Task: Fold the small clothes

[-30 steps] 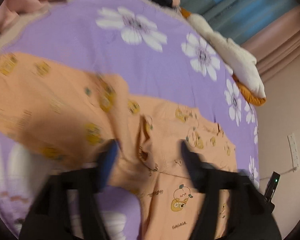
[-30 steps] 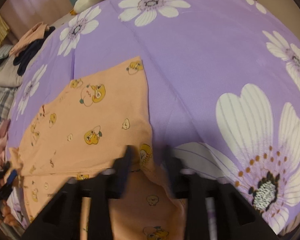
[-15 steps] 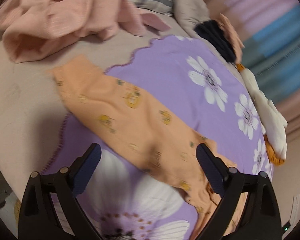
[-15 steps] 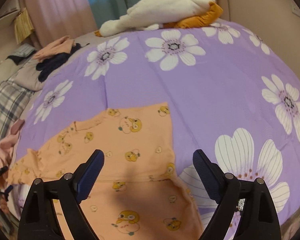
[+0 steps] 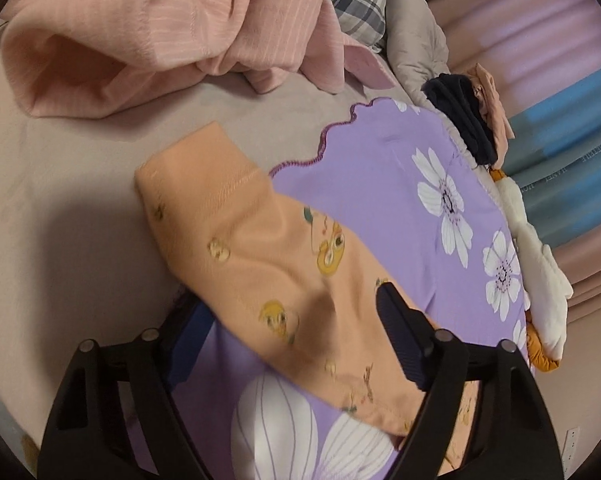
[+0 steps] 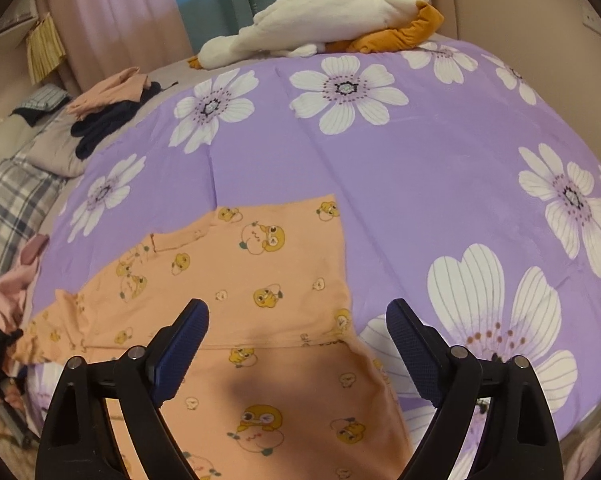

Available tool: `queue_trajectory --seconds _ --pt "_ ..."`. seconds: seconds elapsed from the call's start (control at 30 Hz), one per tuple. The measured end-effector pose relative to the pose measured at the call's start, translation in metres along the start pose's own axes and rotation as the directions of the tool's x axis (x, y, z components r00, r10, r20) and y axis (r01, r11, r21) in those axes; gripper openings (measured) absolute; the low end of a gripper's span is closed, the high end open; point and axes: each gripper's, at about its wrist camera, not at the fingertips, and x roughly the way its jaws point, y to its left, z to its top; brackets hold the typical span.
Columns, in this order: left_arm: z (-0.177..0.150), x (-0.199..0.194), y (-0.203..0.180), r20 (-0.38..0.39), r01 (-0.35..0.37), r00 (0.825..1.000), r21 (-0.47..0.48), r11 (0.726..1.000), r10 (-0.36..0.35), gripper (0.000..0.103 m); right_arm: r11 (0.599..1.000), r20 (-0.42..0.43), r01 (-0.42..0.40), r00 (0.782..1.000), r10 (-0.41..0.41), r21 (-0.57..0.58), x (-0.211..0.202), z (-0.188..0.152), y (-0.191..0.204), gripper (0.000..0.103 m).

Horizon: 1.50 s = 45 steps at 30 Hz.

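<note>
Low in the frame, the left gripper (image 5: pixel 288 336) straddles the orange top's sleeve (image 5: pixel 260 256), jaws wide, gripping nothing. The right gripper (image 6: pixel 296 344) hangs wide open and empty over the orange top (image 6: pixel 252 300), spread flat for folding.

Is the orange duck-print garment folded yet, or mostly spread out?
Partly folded: the orange garment shows one fold edge across its body, while its sleeve lies stretched out flat between the open left gripper fingers.

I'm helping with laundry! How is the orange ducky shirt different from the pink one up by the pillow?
The orange duck-print top lies spread fairly flat on the purple flowered blanket; the pink striped garment sits crumpled in a heap on the bare sheet. The orange one has cartoon ducks; the pink one has thin stripes. Neither is gripped or fully folded.
</note>
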Motion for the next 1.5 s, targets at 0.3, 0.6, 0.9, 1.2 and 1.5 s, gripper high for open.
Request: queue_trajectory --seconds 0.3,0.6,0.9,1.2,1.5 --pt "0.009 0.015 0.008 0.016 -0.001 1.0 -0.053 0.999 0.002 0.009 1.0 -0.019 -0.015 1.0 0.015 -0.008 0.006 -0.003 0.007 0.09" --pt "0.012 -0.024 -0.039 0.115 0.069 0.991 0.019 0.997 -0.071 0.006 0.999 -0.01 -0.034 0.999 0.034 -0.003 0.005 0.001 0.009 0.09" --pt "-0.004 -0.054 -0.12 0.096 0.195 0.972 0.192 0.962 -0.216 0.006 0.998 0.002 -0.064 0.998 0.064 0.012 -0.001 -0.005 0.004 0.09" --pt "-0.049 -0.053 -0.183 -0.021 0.25 0.966 0.349 0.903 -0.259 0.006 0.995 0.027 -0.08 0.997 0.078 0.066 -0.01 -0.006 -0.012 0.09" --pt "-0.105 -0.032 -0.226 -0.138 0.264 0.964 0.485 0.834 -0.225 0.006 0.994 0.038 -0.084 0.996 0.082 0.075 -0.016 -0.01 -0.019 0.09"
